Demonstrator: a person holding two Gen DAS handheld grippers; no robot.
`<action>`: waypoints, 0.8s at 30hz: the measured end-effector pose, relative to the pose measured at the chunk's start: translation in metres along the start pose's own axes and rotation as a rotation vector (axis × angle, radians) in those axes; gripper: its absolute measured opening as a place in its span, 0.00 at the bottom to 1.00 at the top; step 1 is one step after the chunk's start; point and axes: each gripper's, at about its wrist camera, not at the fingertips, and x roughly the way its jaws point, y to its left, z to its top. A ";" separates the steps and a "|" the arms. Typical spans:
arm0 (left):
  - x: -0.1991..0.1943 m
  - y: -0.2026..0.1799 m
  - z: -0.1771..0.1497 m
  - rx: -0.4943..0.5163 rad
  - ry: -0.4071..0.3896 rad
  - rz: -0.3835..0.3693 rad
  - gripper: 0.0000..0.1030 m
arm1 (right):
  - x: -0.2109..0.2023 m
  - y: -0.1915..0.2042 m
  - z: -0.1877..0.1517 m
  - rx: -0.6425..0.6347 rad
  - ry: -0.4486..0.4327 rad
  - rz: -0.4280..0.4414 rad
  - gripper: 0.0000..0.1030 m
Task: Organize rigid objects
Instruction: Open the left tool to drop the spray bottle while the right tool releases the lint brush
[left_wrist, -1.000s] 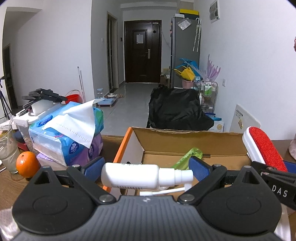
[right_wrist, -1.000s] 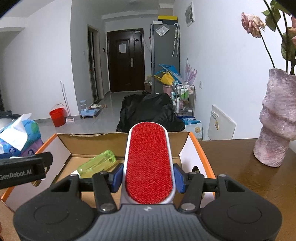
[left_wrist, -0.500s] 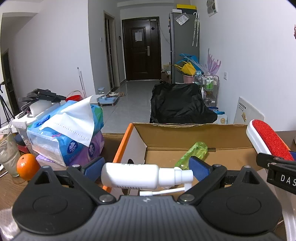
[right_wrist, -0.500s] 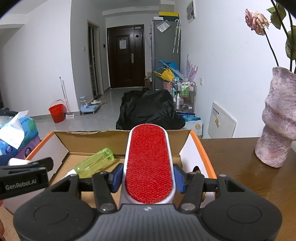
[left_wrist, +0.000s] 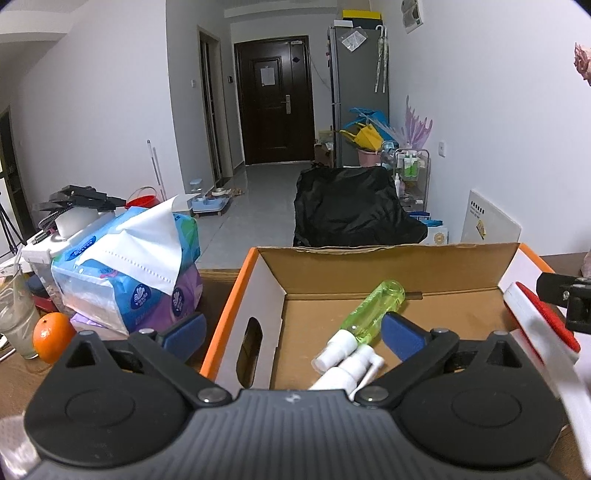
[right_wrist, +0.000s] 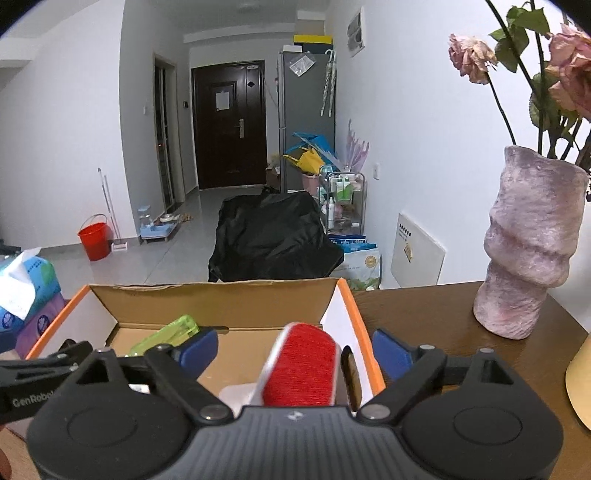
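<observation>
An orange-edged cardboard box (left_wrist: 258, 291) stands open on the wooden table. Inside lie a green spray bottle (left_wrist: 373, 306) and a white spray bottle (left_wrist: 347, 373). My left gripper (left_wrist: 291, 332) is open above the box's left side, the white bottle below it. My right gripper (right_wrist: 295, 343) is open over the box's right side (right_wrist: 354, 314). The red lint brush (right_wrist: 303, 365) sits loose between its fingers, blurred, and also shows in the left wrist view (left_wrist: 543, 321). The green bottle shows in the right wrist view (right_wrist: 166, 334).
Tissue packs (left_wrist: 129, 266) and an orange (left_wrist: 51, 336) sit left of the box, with a glass (left_wrist: 14, 314) beside them. A pink vase with dried roses (right_wrist: 532, 243) stands on the table to the right. A black-covered chair (left_wrist: 354, 206) is behind the box.
Both grippers opened. The white bottle left my left gripper and now lies in the box. The lint brush slipped down out of my right gripper's hold.
</observation>
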 end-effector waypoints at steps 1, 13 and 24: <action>0.000 0.000 0.000 -0.001 0.002 -0.001 1.00 | 0.000 0.000 0.000 -0.003 0.001 -0.001 0.90; -0.003 0.003 0.001 -0.024 0.008 0.000 1.00 | -0.008 0.005 -0.003 -0.030 -0.008 -0.001 0.97; -0.020 0.002 -0.003 -0.018 -0.022 -0.004 1.00 | -0.025 -0.001 -0.008 -0.032 -0.032 0.009 1.00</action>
